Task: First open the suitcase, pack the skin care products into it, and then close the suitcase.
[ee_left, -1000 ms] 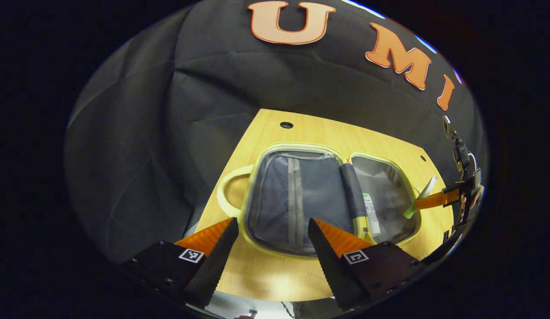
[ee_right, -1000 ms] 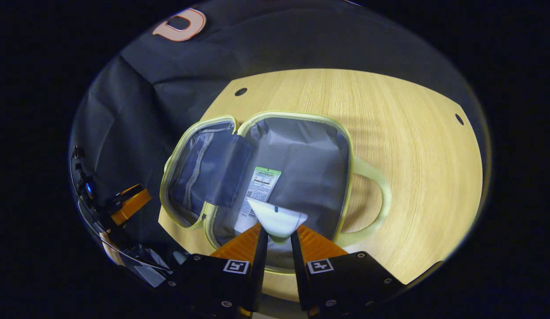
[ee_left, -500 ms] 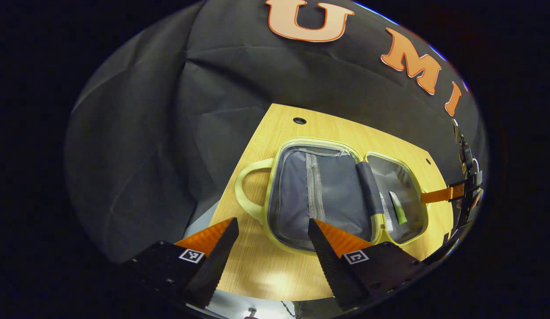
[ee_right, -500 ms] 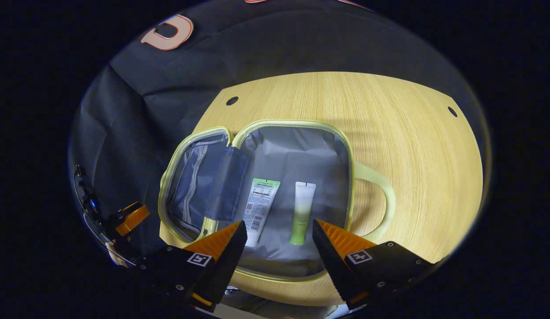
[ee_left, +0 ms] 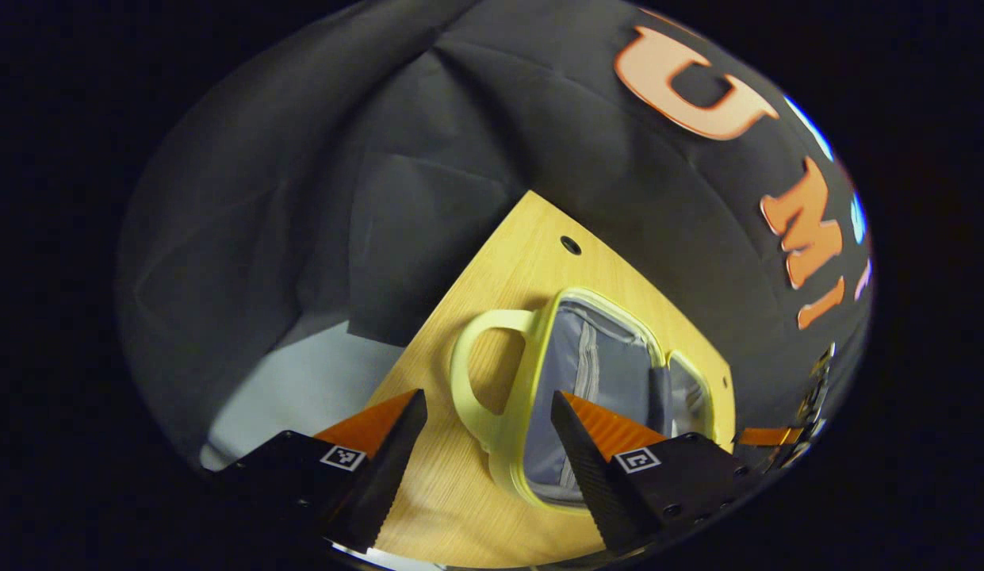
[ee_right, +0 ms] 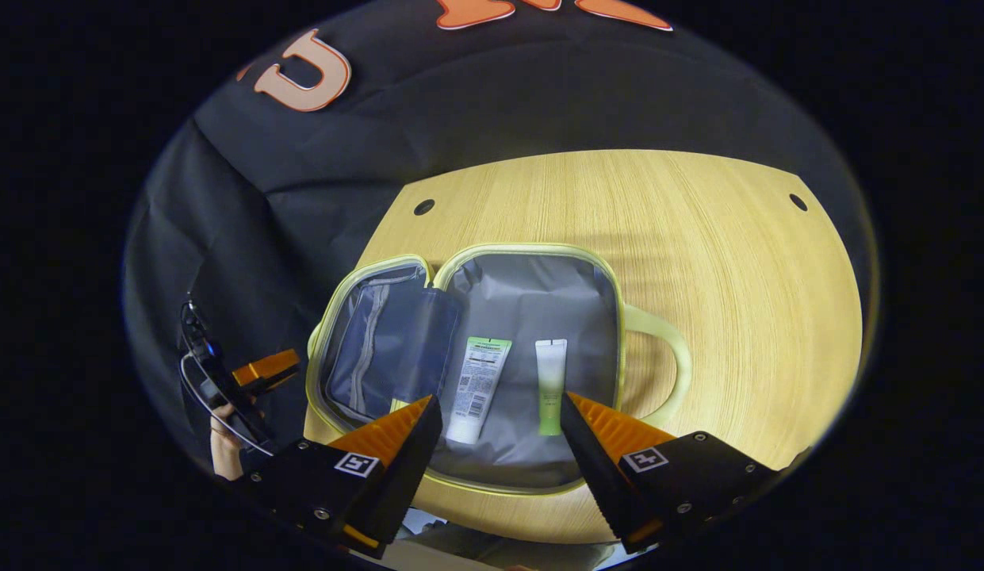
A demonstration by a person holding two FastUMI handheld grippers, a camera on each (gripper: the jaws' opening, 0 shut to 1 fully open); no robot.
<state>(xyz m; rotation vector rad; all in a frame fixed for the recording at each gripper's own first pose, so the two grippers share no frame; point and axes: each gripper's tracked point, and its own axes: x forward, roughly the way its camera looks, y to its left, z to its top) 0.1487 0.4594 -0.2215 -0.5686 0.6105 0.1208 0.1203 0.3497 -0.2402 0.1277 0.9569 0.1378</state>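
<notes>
Ahead of the released right tongs [ee_right: 499,416], the open suitcase [ee_right: 531,293] on the counter [ee_right: 737,277] holds two tubes: white tube [ee_right: 477,387], green tube [ee_right: 550,385]. Left tongs [ee_left: 488,416] are released too.

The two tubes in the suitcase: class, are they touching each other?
Apart. The right gripper view shows the white tube and the green tube lying side by side, with a strip of grey lining between them.
</notes>
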